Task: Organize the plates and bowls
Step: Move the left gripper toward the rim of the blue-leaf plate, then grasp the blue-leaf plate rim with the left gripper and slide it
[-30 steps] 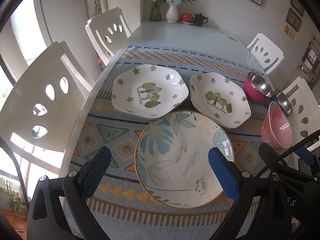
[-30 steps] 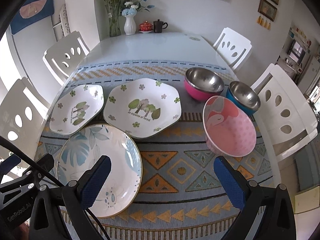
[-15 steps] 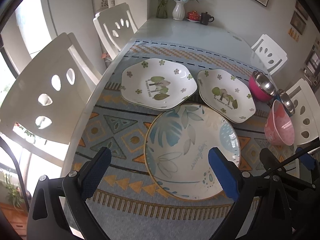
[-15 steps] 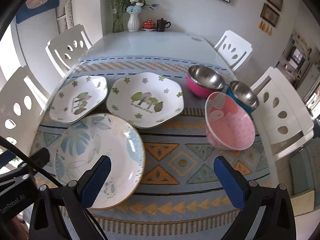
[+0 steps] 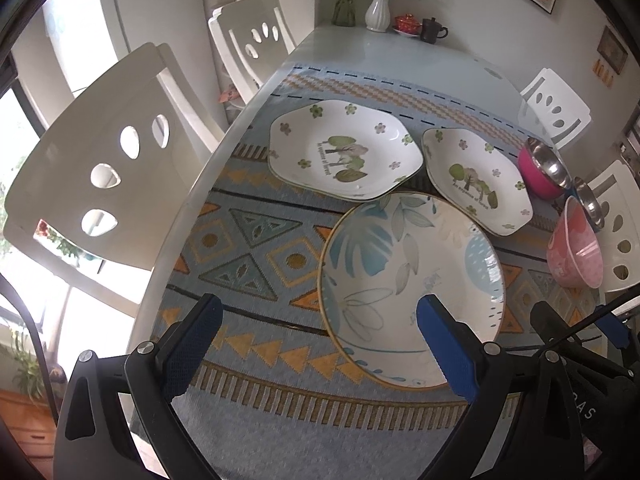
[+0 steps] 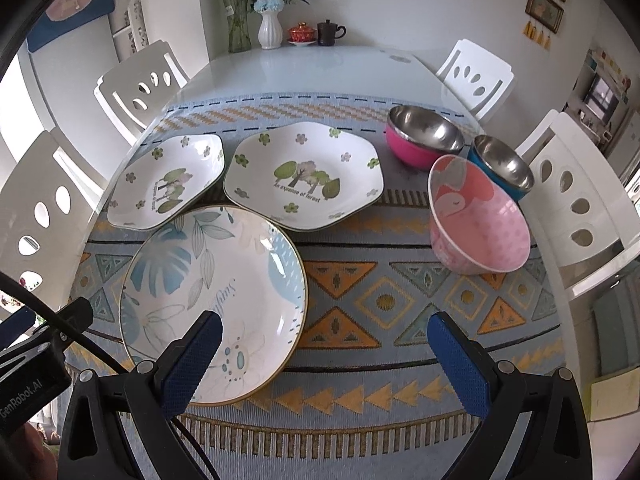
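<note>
Blue-padded left gripper hangs spread wide & empty above the patterned mat, its right pad over the near rim of the round leaf plate; right gripper likewise wide apart, holding nothing, left pad over that same plate's near edge. Plate lies flat on the mat, nearest the claws, far rim just tucked against 2 flowered plates: left flowered plate and right flowered plate, side by side behind it. Further right: pink bowl tilted on its side, w/ pink steel bowl & blue steel bowl behind. Judgement: glazed ceramic, stiff, fairly heavy, slick, chips if dropped, so pinch at the raised rim, one pad under the lip, lift level; steel bowls light & tough. Vs 1 s ago: both cams have pulled back/up a bit, left view swung so more bare mat shows at left; crockery itself unmoved, claws same spread.
</note>
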Demonstrator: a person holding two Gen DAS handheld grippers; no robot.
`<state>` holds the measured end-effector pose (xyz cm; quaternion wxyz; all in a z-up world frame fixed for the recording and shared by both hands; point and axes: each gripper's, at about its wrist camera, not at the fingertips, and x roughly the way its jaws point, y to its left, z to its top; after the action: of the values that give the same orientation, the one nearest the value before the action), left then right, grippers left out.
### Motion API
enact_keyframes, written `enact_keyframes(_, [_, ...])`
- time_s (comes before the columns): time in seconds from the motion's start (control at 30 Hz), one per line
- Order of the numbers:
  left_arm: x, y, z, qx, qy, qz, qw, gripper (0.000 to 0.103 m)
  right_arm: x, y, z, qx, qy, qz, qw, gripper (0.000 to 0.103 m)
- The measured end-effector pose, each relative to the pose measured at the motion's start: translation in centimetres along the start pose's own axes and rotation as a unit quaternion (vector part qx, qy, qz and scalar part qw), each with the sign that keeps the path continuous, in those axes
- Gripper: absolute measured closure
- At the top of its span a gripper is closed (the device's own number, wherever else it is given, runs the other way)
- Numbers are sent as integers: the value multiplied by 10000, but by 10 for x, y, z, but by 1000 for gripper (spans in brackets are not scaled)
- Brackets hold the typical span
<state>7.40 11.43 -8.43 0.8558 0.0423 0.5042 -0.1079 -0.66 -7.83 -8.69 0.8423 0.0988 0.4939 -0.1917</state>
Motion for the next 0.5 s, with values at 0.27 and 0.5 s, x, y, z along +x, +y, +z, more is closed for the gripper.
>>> enact_keyframes(0.27, [5,0,0,57,11,71,10000,6,6,3,0,-79,98,-1,9999,1])
enact_keyframes(0.5, [10,4,3,26,55,62,10000,6,11,8,4,-145,146,55,9998,1])
